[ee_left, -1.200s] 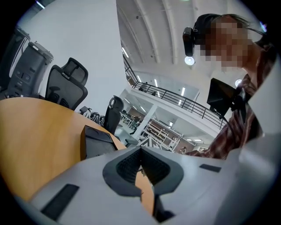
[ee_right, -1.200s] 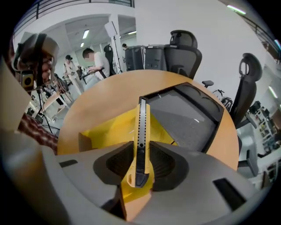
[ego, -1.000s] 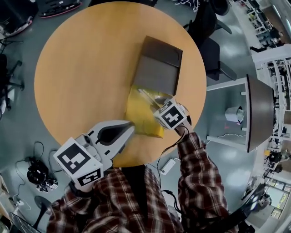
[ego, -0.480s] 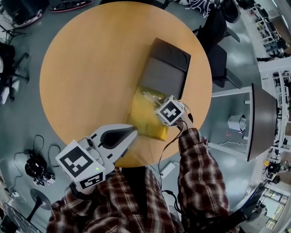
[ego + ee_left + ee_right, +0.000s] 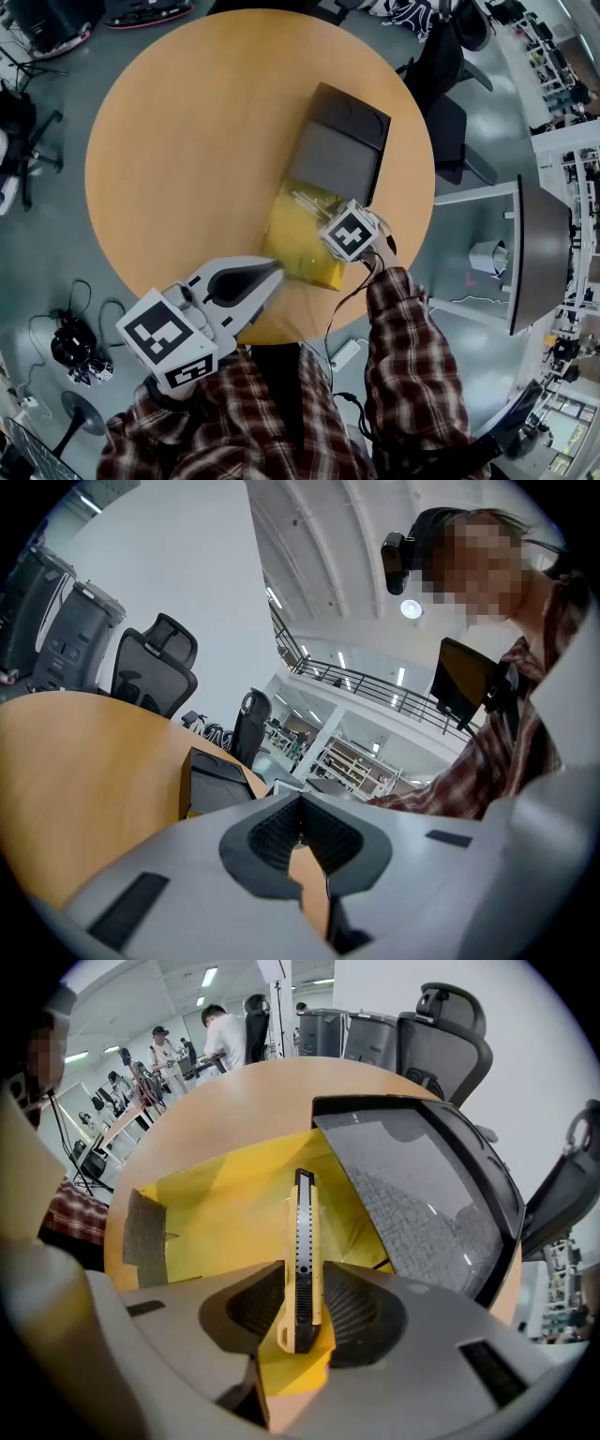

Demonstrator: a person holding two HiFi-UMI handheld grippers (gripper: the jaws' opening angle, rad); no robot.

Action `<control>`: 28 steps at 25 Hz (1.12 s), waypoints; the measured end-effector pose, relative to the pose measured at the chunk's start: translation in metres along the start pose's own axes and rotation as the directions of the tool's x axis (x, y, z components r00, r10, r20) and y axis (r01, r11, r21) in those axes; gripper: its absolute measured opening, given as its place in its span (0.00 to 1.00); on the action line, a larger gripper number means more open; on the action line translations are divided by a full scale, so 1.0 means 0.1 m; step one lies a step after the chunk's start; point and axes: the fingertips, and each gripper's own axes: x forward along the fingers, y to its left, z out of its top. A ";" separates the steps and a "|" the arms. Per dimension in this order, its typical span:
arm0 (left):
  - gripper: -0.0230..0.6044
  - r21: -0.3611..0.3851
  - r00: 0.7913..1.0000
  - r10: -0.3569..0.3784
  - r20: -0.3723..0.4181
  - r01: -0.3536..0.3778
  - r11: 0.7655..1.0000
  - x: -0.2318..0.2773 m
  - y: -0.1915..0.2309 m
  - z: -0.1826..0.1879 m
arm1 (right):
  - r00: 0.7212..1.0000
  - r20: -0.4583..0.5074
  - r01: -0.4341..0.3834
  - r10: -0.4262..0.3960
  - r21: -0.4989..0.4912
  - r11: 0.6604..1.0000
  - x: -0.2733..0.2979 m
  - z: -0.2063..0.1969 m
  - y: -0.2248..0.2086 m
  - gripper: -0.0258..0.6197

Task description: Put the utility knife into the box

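Well, the knife was over the box.
Nearest, the left gripper [image 5: 300, 829] had its jaws pressed together on nothing, low by the round table [image 5: 75, 761]. Next, the right gripper [image 5: 300, 1309] squeezed the yellow utility knife [image 5: 304, 1232] (standing on its thin edge) over the open yellow box [image 5: 216, 1213]. Past it lay the dark lid [image 5: 422, 1194], then office chairs [image 5: 441, 1030].

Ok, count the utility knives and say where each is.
1: the utility knife sits clamped in the right claw, over the open yellow box. Others could be hidden.
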 end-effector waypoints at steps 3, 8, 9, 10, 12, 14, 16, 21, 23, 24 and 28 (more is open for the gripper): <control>0.05 0.010 1.000 -0.007 0.000 0.007 1.000 -0.02 -0.05 0.01 | 0.999 0.053 0.009 -0.011 0.029 1.000 -0.08 0.05 0.01 0.23; 0.05 0.031 1.000 -0.025 0.000 0.025 0.999 -0.03 -0.18 0.04 | 0.984 0.170 0.020 -0.042 0.129 0.991 -0.40 0.13 0.02 0.23; 0.05 0.038 1.000 -0.029 0.001 0.029 0.999 -0.02 -0.20 0.05 | 0.976 0.213 0.014 -0.050 0.167 0.986 -0.50 0.16 0.02 0.23; 0.05 0.048 0.999 -0.036 0.001 0.036 0.998 -0.02 -0.21 0.09 | 0.964 0.261 0.004 -0.060 0.212 0.977 -0.62 0.20 0.01 0.23; 0.05 0.071 0.999 -0.053 0.003 0.053 0.996 0.01 -0.24 0.16 | 0.926 0.366 -0.028 -0.090 0.306 0.951 -0.90 0.26 -0.02 0.23; 0.05 0.089 0.998 -0.066 0.007 0.065 0.994 0.03 -0.29 0.24 | 0.870 0.479 -0.083 -0.120 0.382 0.921 -1.24 0.32 -0.01 0.23; 0.05 0.109 0.997 -0.082 0.010 0.080 0.991 0.07 -0.35 0.31 | 0.793 0.588 -0.135 -0.158 0.423 0.896 -1.62 0.38 0.03 0.23; 0.05 0.154 0.992 -0.127 0.014 0.123 0.980 0.20 -0.52 0.48 | 0.601 0.746 -0.153 -0.286 0.459 0.875 -2.52 0.42 0.20 0.17; 0.05 0.168 0.990 -0.142 0.015 0.138 0.976 0.25 -0.58 0.52 | 0.529 0.781 -0.156 -0.331 0.473 0.867 -2.80 0.41 0.29 0.12; 0.05 0.174 0.989 -0.149 0.015 0.144 0.974 0.26 -0.60 0.54 | 0.496 0.794 -0.158 -0.351 0.480 0.863 -2.92 0.41 0.34 0.11; 0.05 0.187 0.986 -0.166 0.015 0.161 0.969 0.27 -0.65 0.58 | 0.411 0.810 -0.130 -0.419 0.506 0.853 -3.25 0.42 0.55 0.06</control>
